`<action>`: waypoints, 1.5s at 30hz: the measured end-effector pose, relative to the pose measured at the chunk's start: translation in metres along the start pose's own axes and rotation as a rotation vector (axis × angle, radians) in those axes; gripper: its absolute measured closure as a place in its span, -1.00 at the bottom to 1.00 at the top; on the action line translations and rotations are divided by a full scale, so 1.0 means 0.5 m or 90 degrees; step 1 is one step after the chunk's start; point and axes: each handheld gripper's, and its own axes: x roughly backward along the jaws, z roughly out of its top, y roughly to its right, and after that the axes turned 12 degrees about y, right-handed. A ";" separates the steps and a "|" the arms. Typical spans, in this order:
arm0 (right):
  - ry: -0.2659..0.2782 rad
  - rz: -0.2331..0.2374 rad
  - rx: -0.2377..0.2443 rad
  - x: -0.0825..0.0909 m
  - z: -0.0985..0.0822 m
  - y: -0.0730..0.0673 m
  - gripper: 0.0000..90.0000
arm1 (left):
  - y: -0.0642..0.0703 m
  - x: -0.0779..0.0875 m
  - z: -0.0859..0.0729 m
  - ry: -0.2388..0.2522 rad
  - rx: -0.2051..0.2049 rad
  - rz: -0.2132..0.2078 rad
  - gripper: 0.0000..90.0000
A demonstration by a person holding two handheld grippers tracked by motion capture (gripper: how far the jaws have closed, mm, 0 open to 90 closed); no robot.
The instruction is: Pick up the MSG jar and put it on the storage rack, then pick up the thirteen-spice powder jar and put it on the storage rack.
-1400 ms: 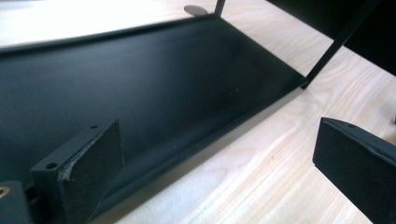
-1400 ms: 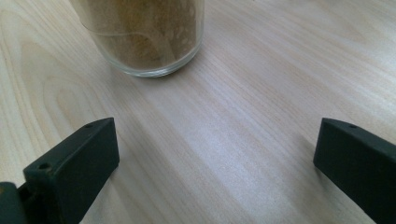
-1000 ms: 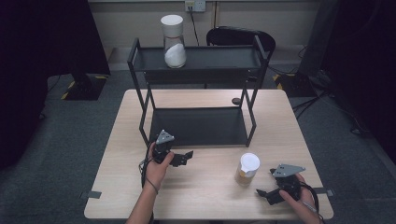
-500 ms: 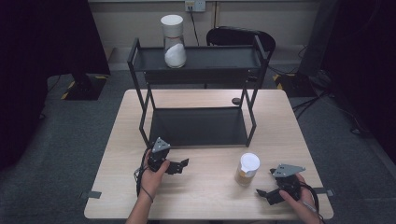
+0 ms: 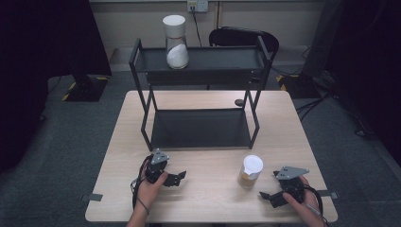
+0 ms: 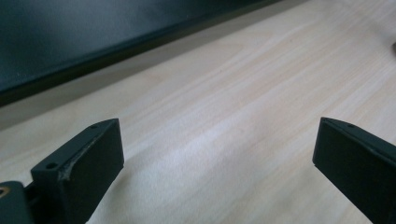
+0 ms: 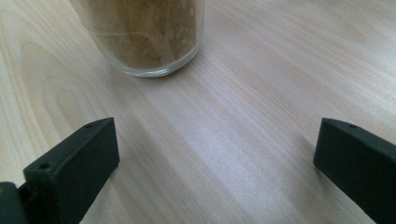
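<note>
A glass jar [image 5: 249, 171] with a white lid and brown powder stands on the wooden table [image 5: 208, 208] at the front right; its base fills the top of the right gripper view [image 7: 144, 37]. My right gripper [image 5: 267, 196] rests low on the table just right of the jar, open, with nothing between its jaws [image 7: 212, 172]. Front left, my left gripper [image 5: 178, 178] lies open over bare wood [image 6: 215, 163], a little in front of the rack's lower shelf [image 6: 70, 42]. A second jar [image 5: 176, 42] with white powder and a white lid stands on the top shelf of the black rack [image 5: 198, 127].
The two-tier black metal rack fills the table's back half. A small dark round object [image 5: 239, 102] lies on the table behind the rack's right leg. A black chair [image 5: 246, 38] stands beyond the table.
My left gripper has drawn back toward the front edge of the table, away from the rack. The right gripper and both jars have stayed put.
</note>
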 end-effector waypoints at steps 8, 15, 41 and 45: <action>0.000 0.000 0.000 0.000 0.000 0.000 -1.00 | 0.009 0.004 -0.002 -0.028 -0.020 0.003 -0.97; 0.000 0.000 0.000 0.000 0.000 0.000 -1.00 | 0.018 0.006 0.002 -0.047 -0.038 0.008 -0.99; -0.001 0.000 0.000 0.000 0.001 0.000 -1.00 | 0.051 -0.002 0.006 -0.066 -0.083 0.035 -1.00; -0.001 0.000 0.000 0.000 0.000 0.000 -1.00 | 0.051 -0.002 0.006 -0.066 -0.083 0.035 -1.00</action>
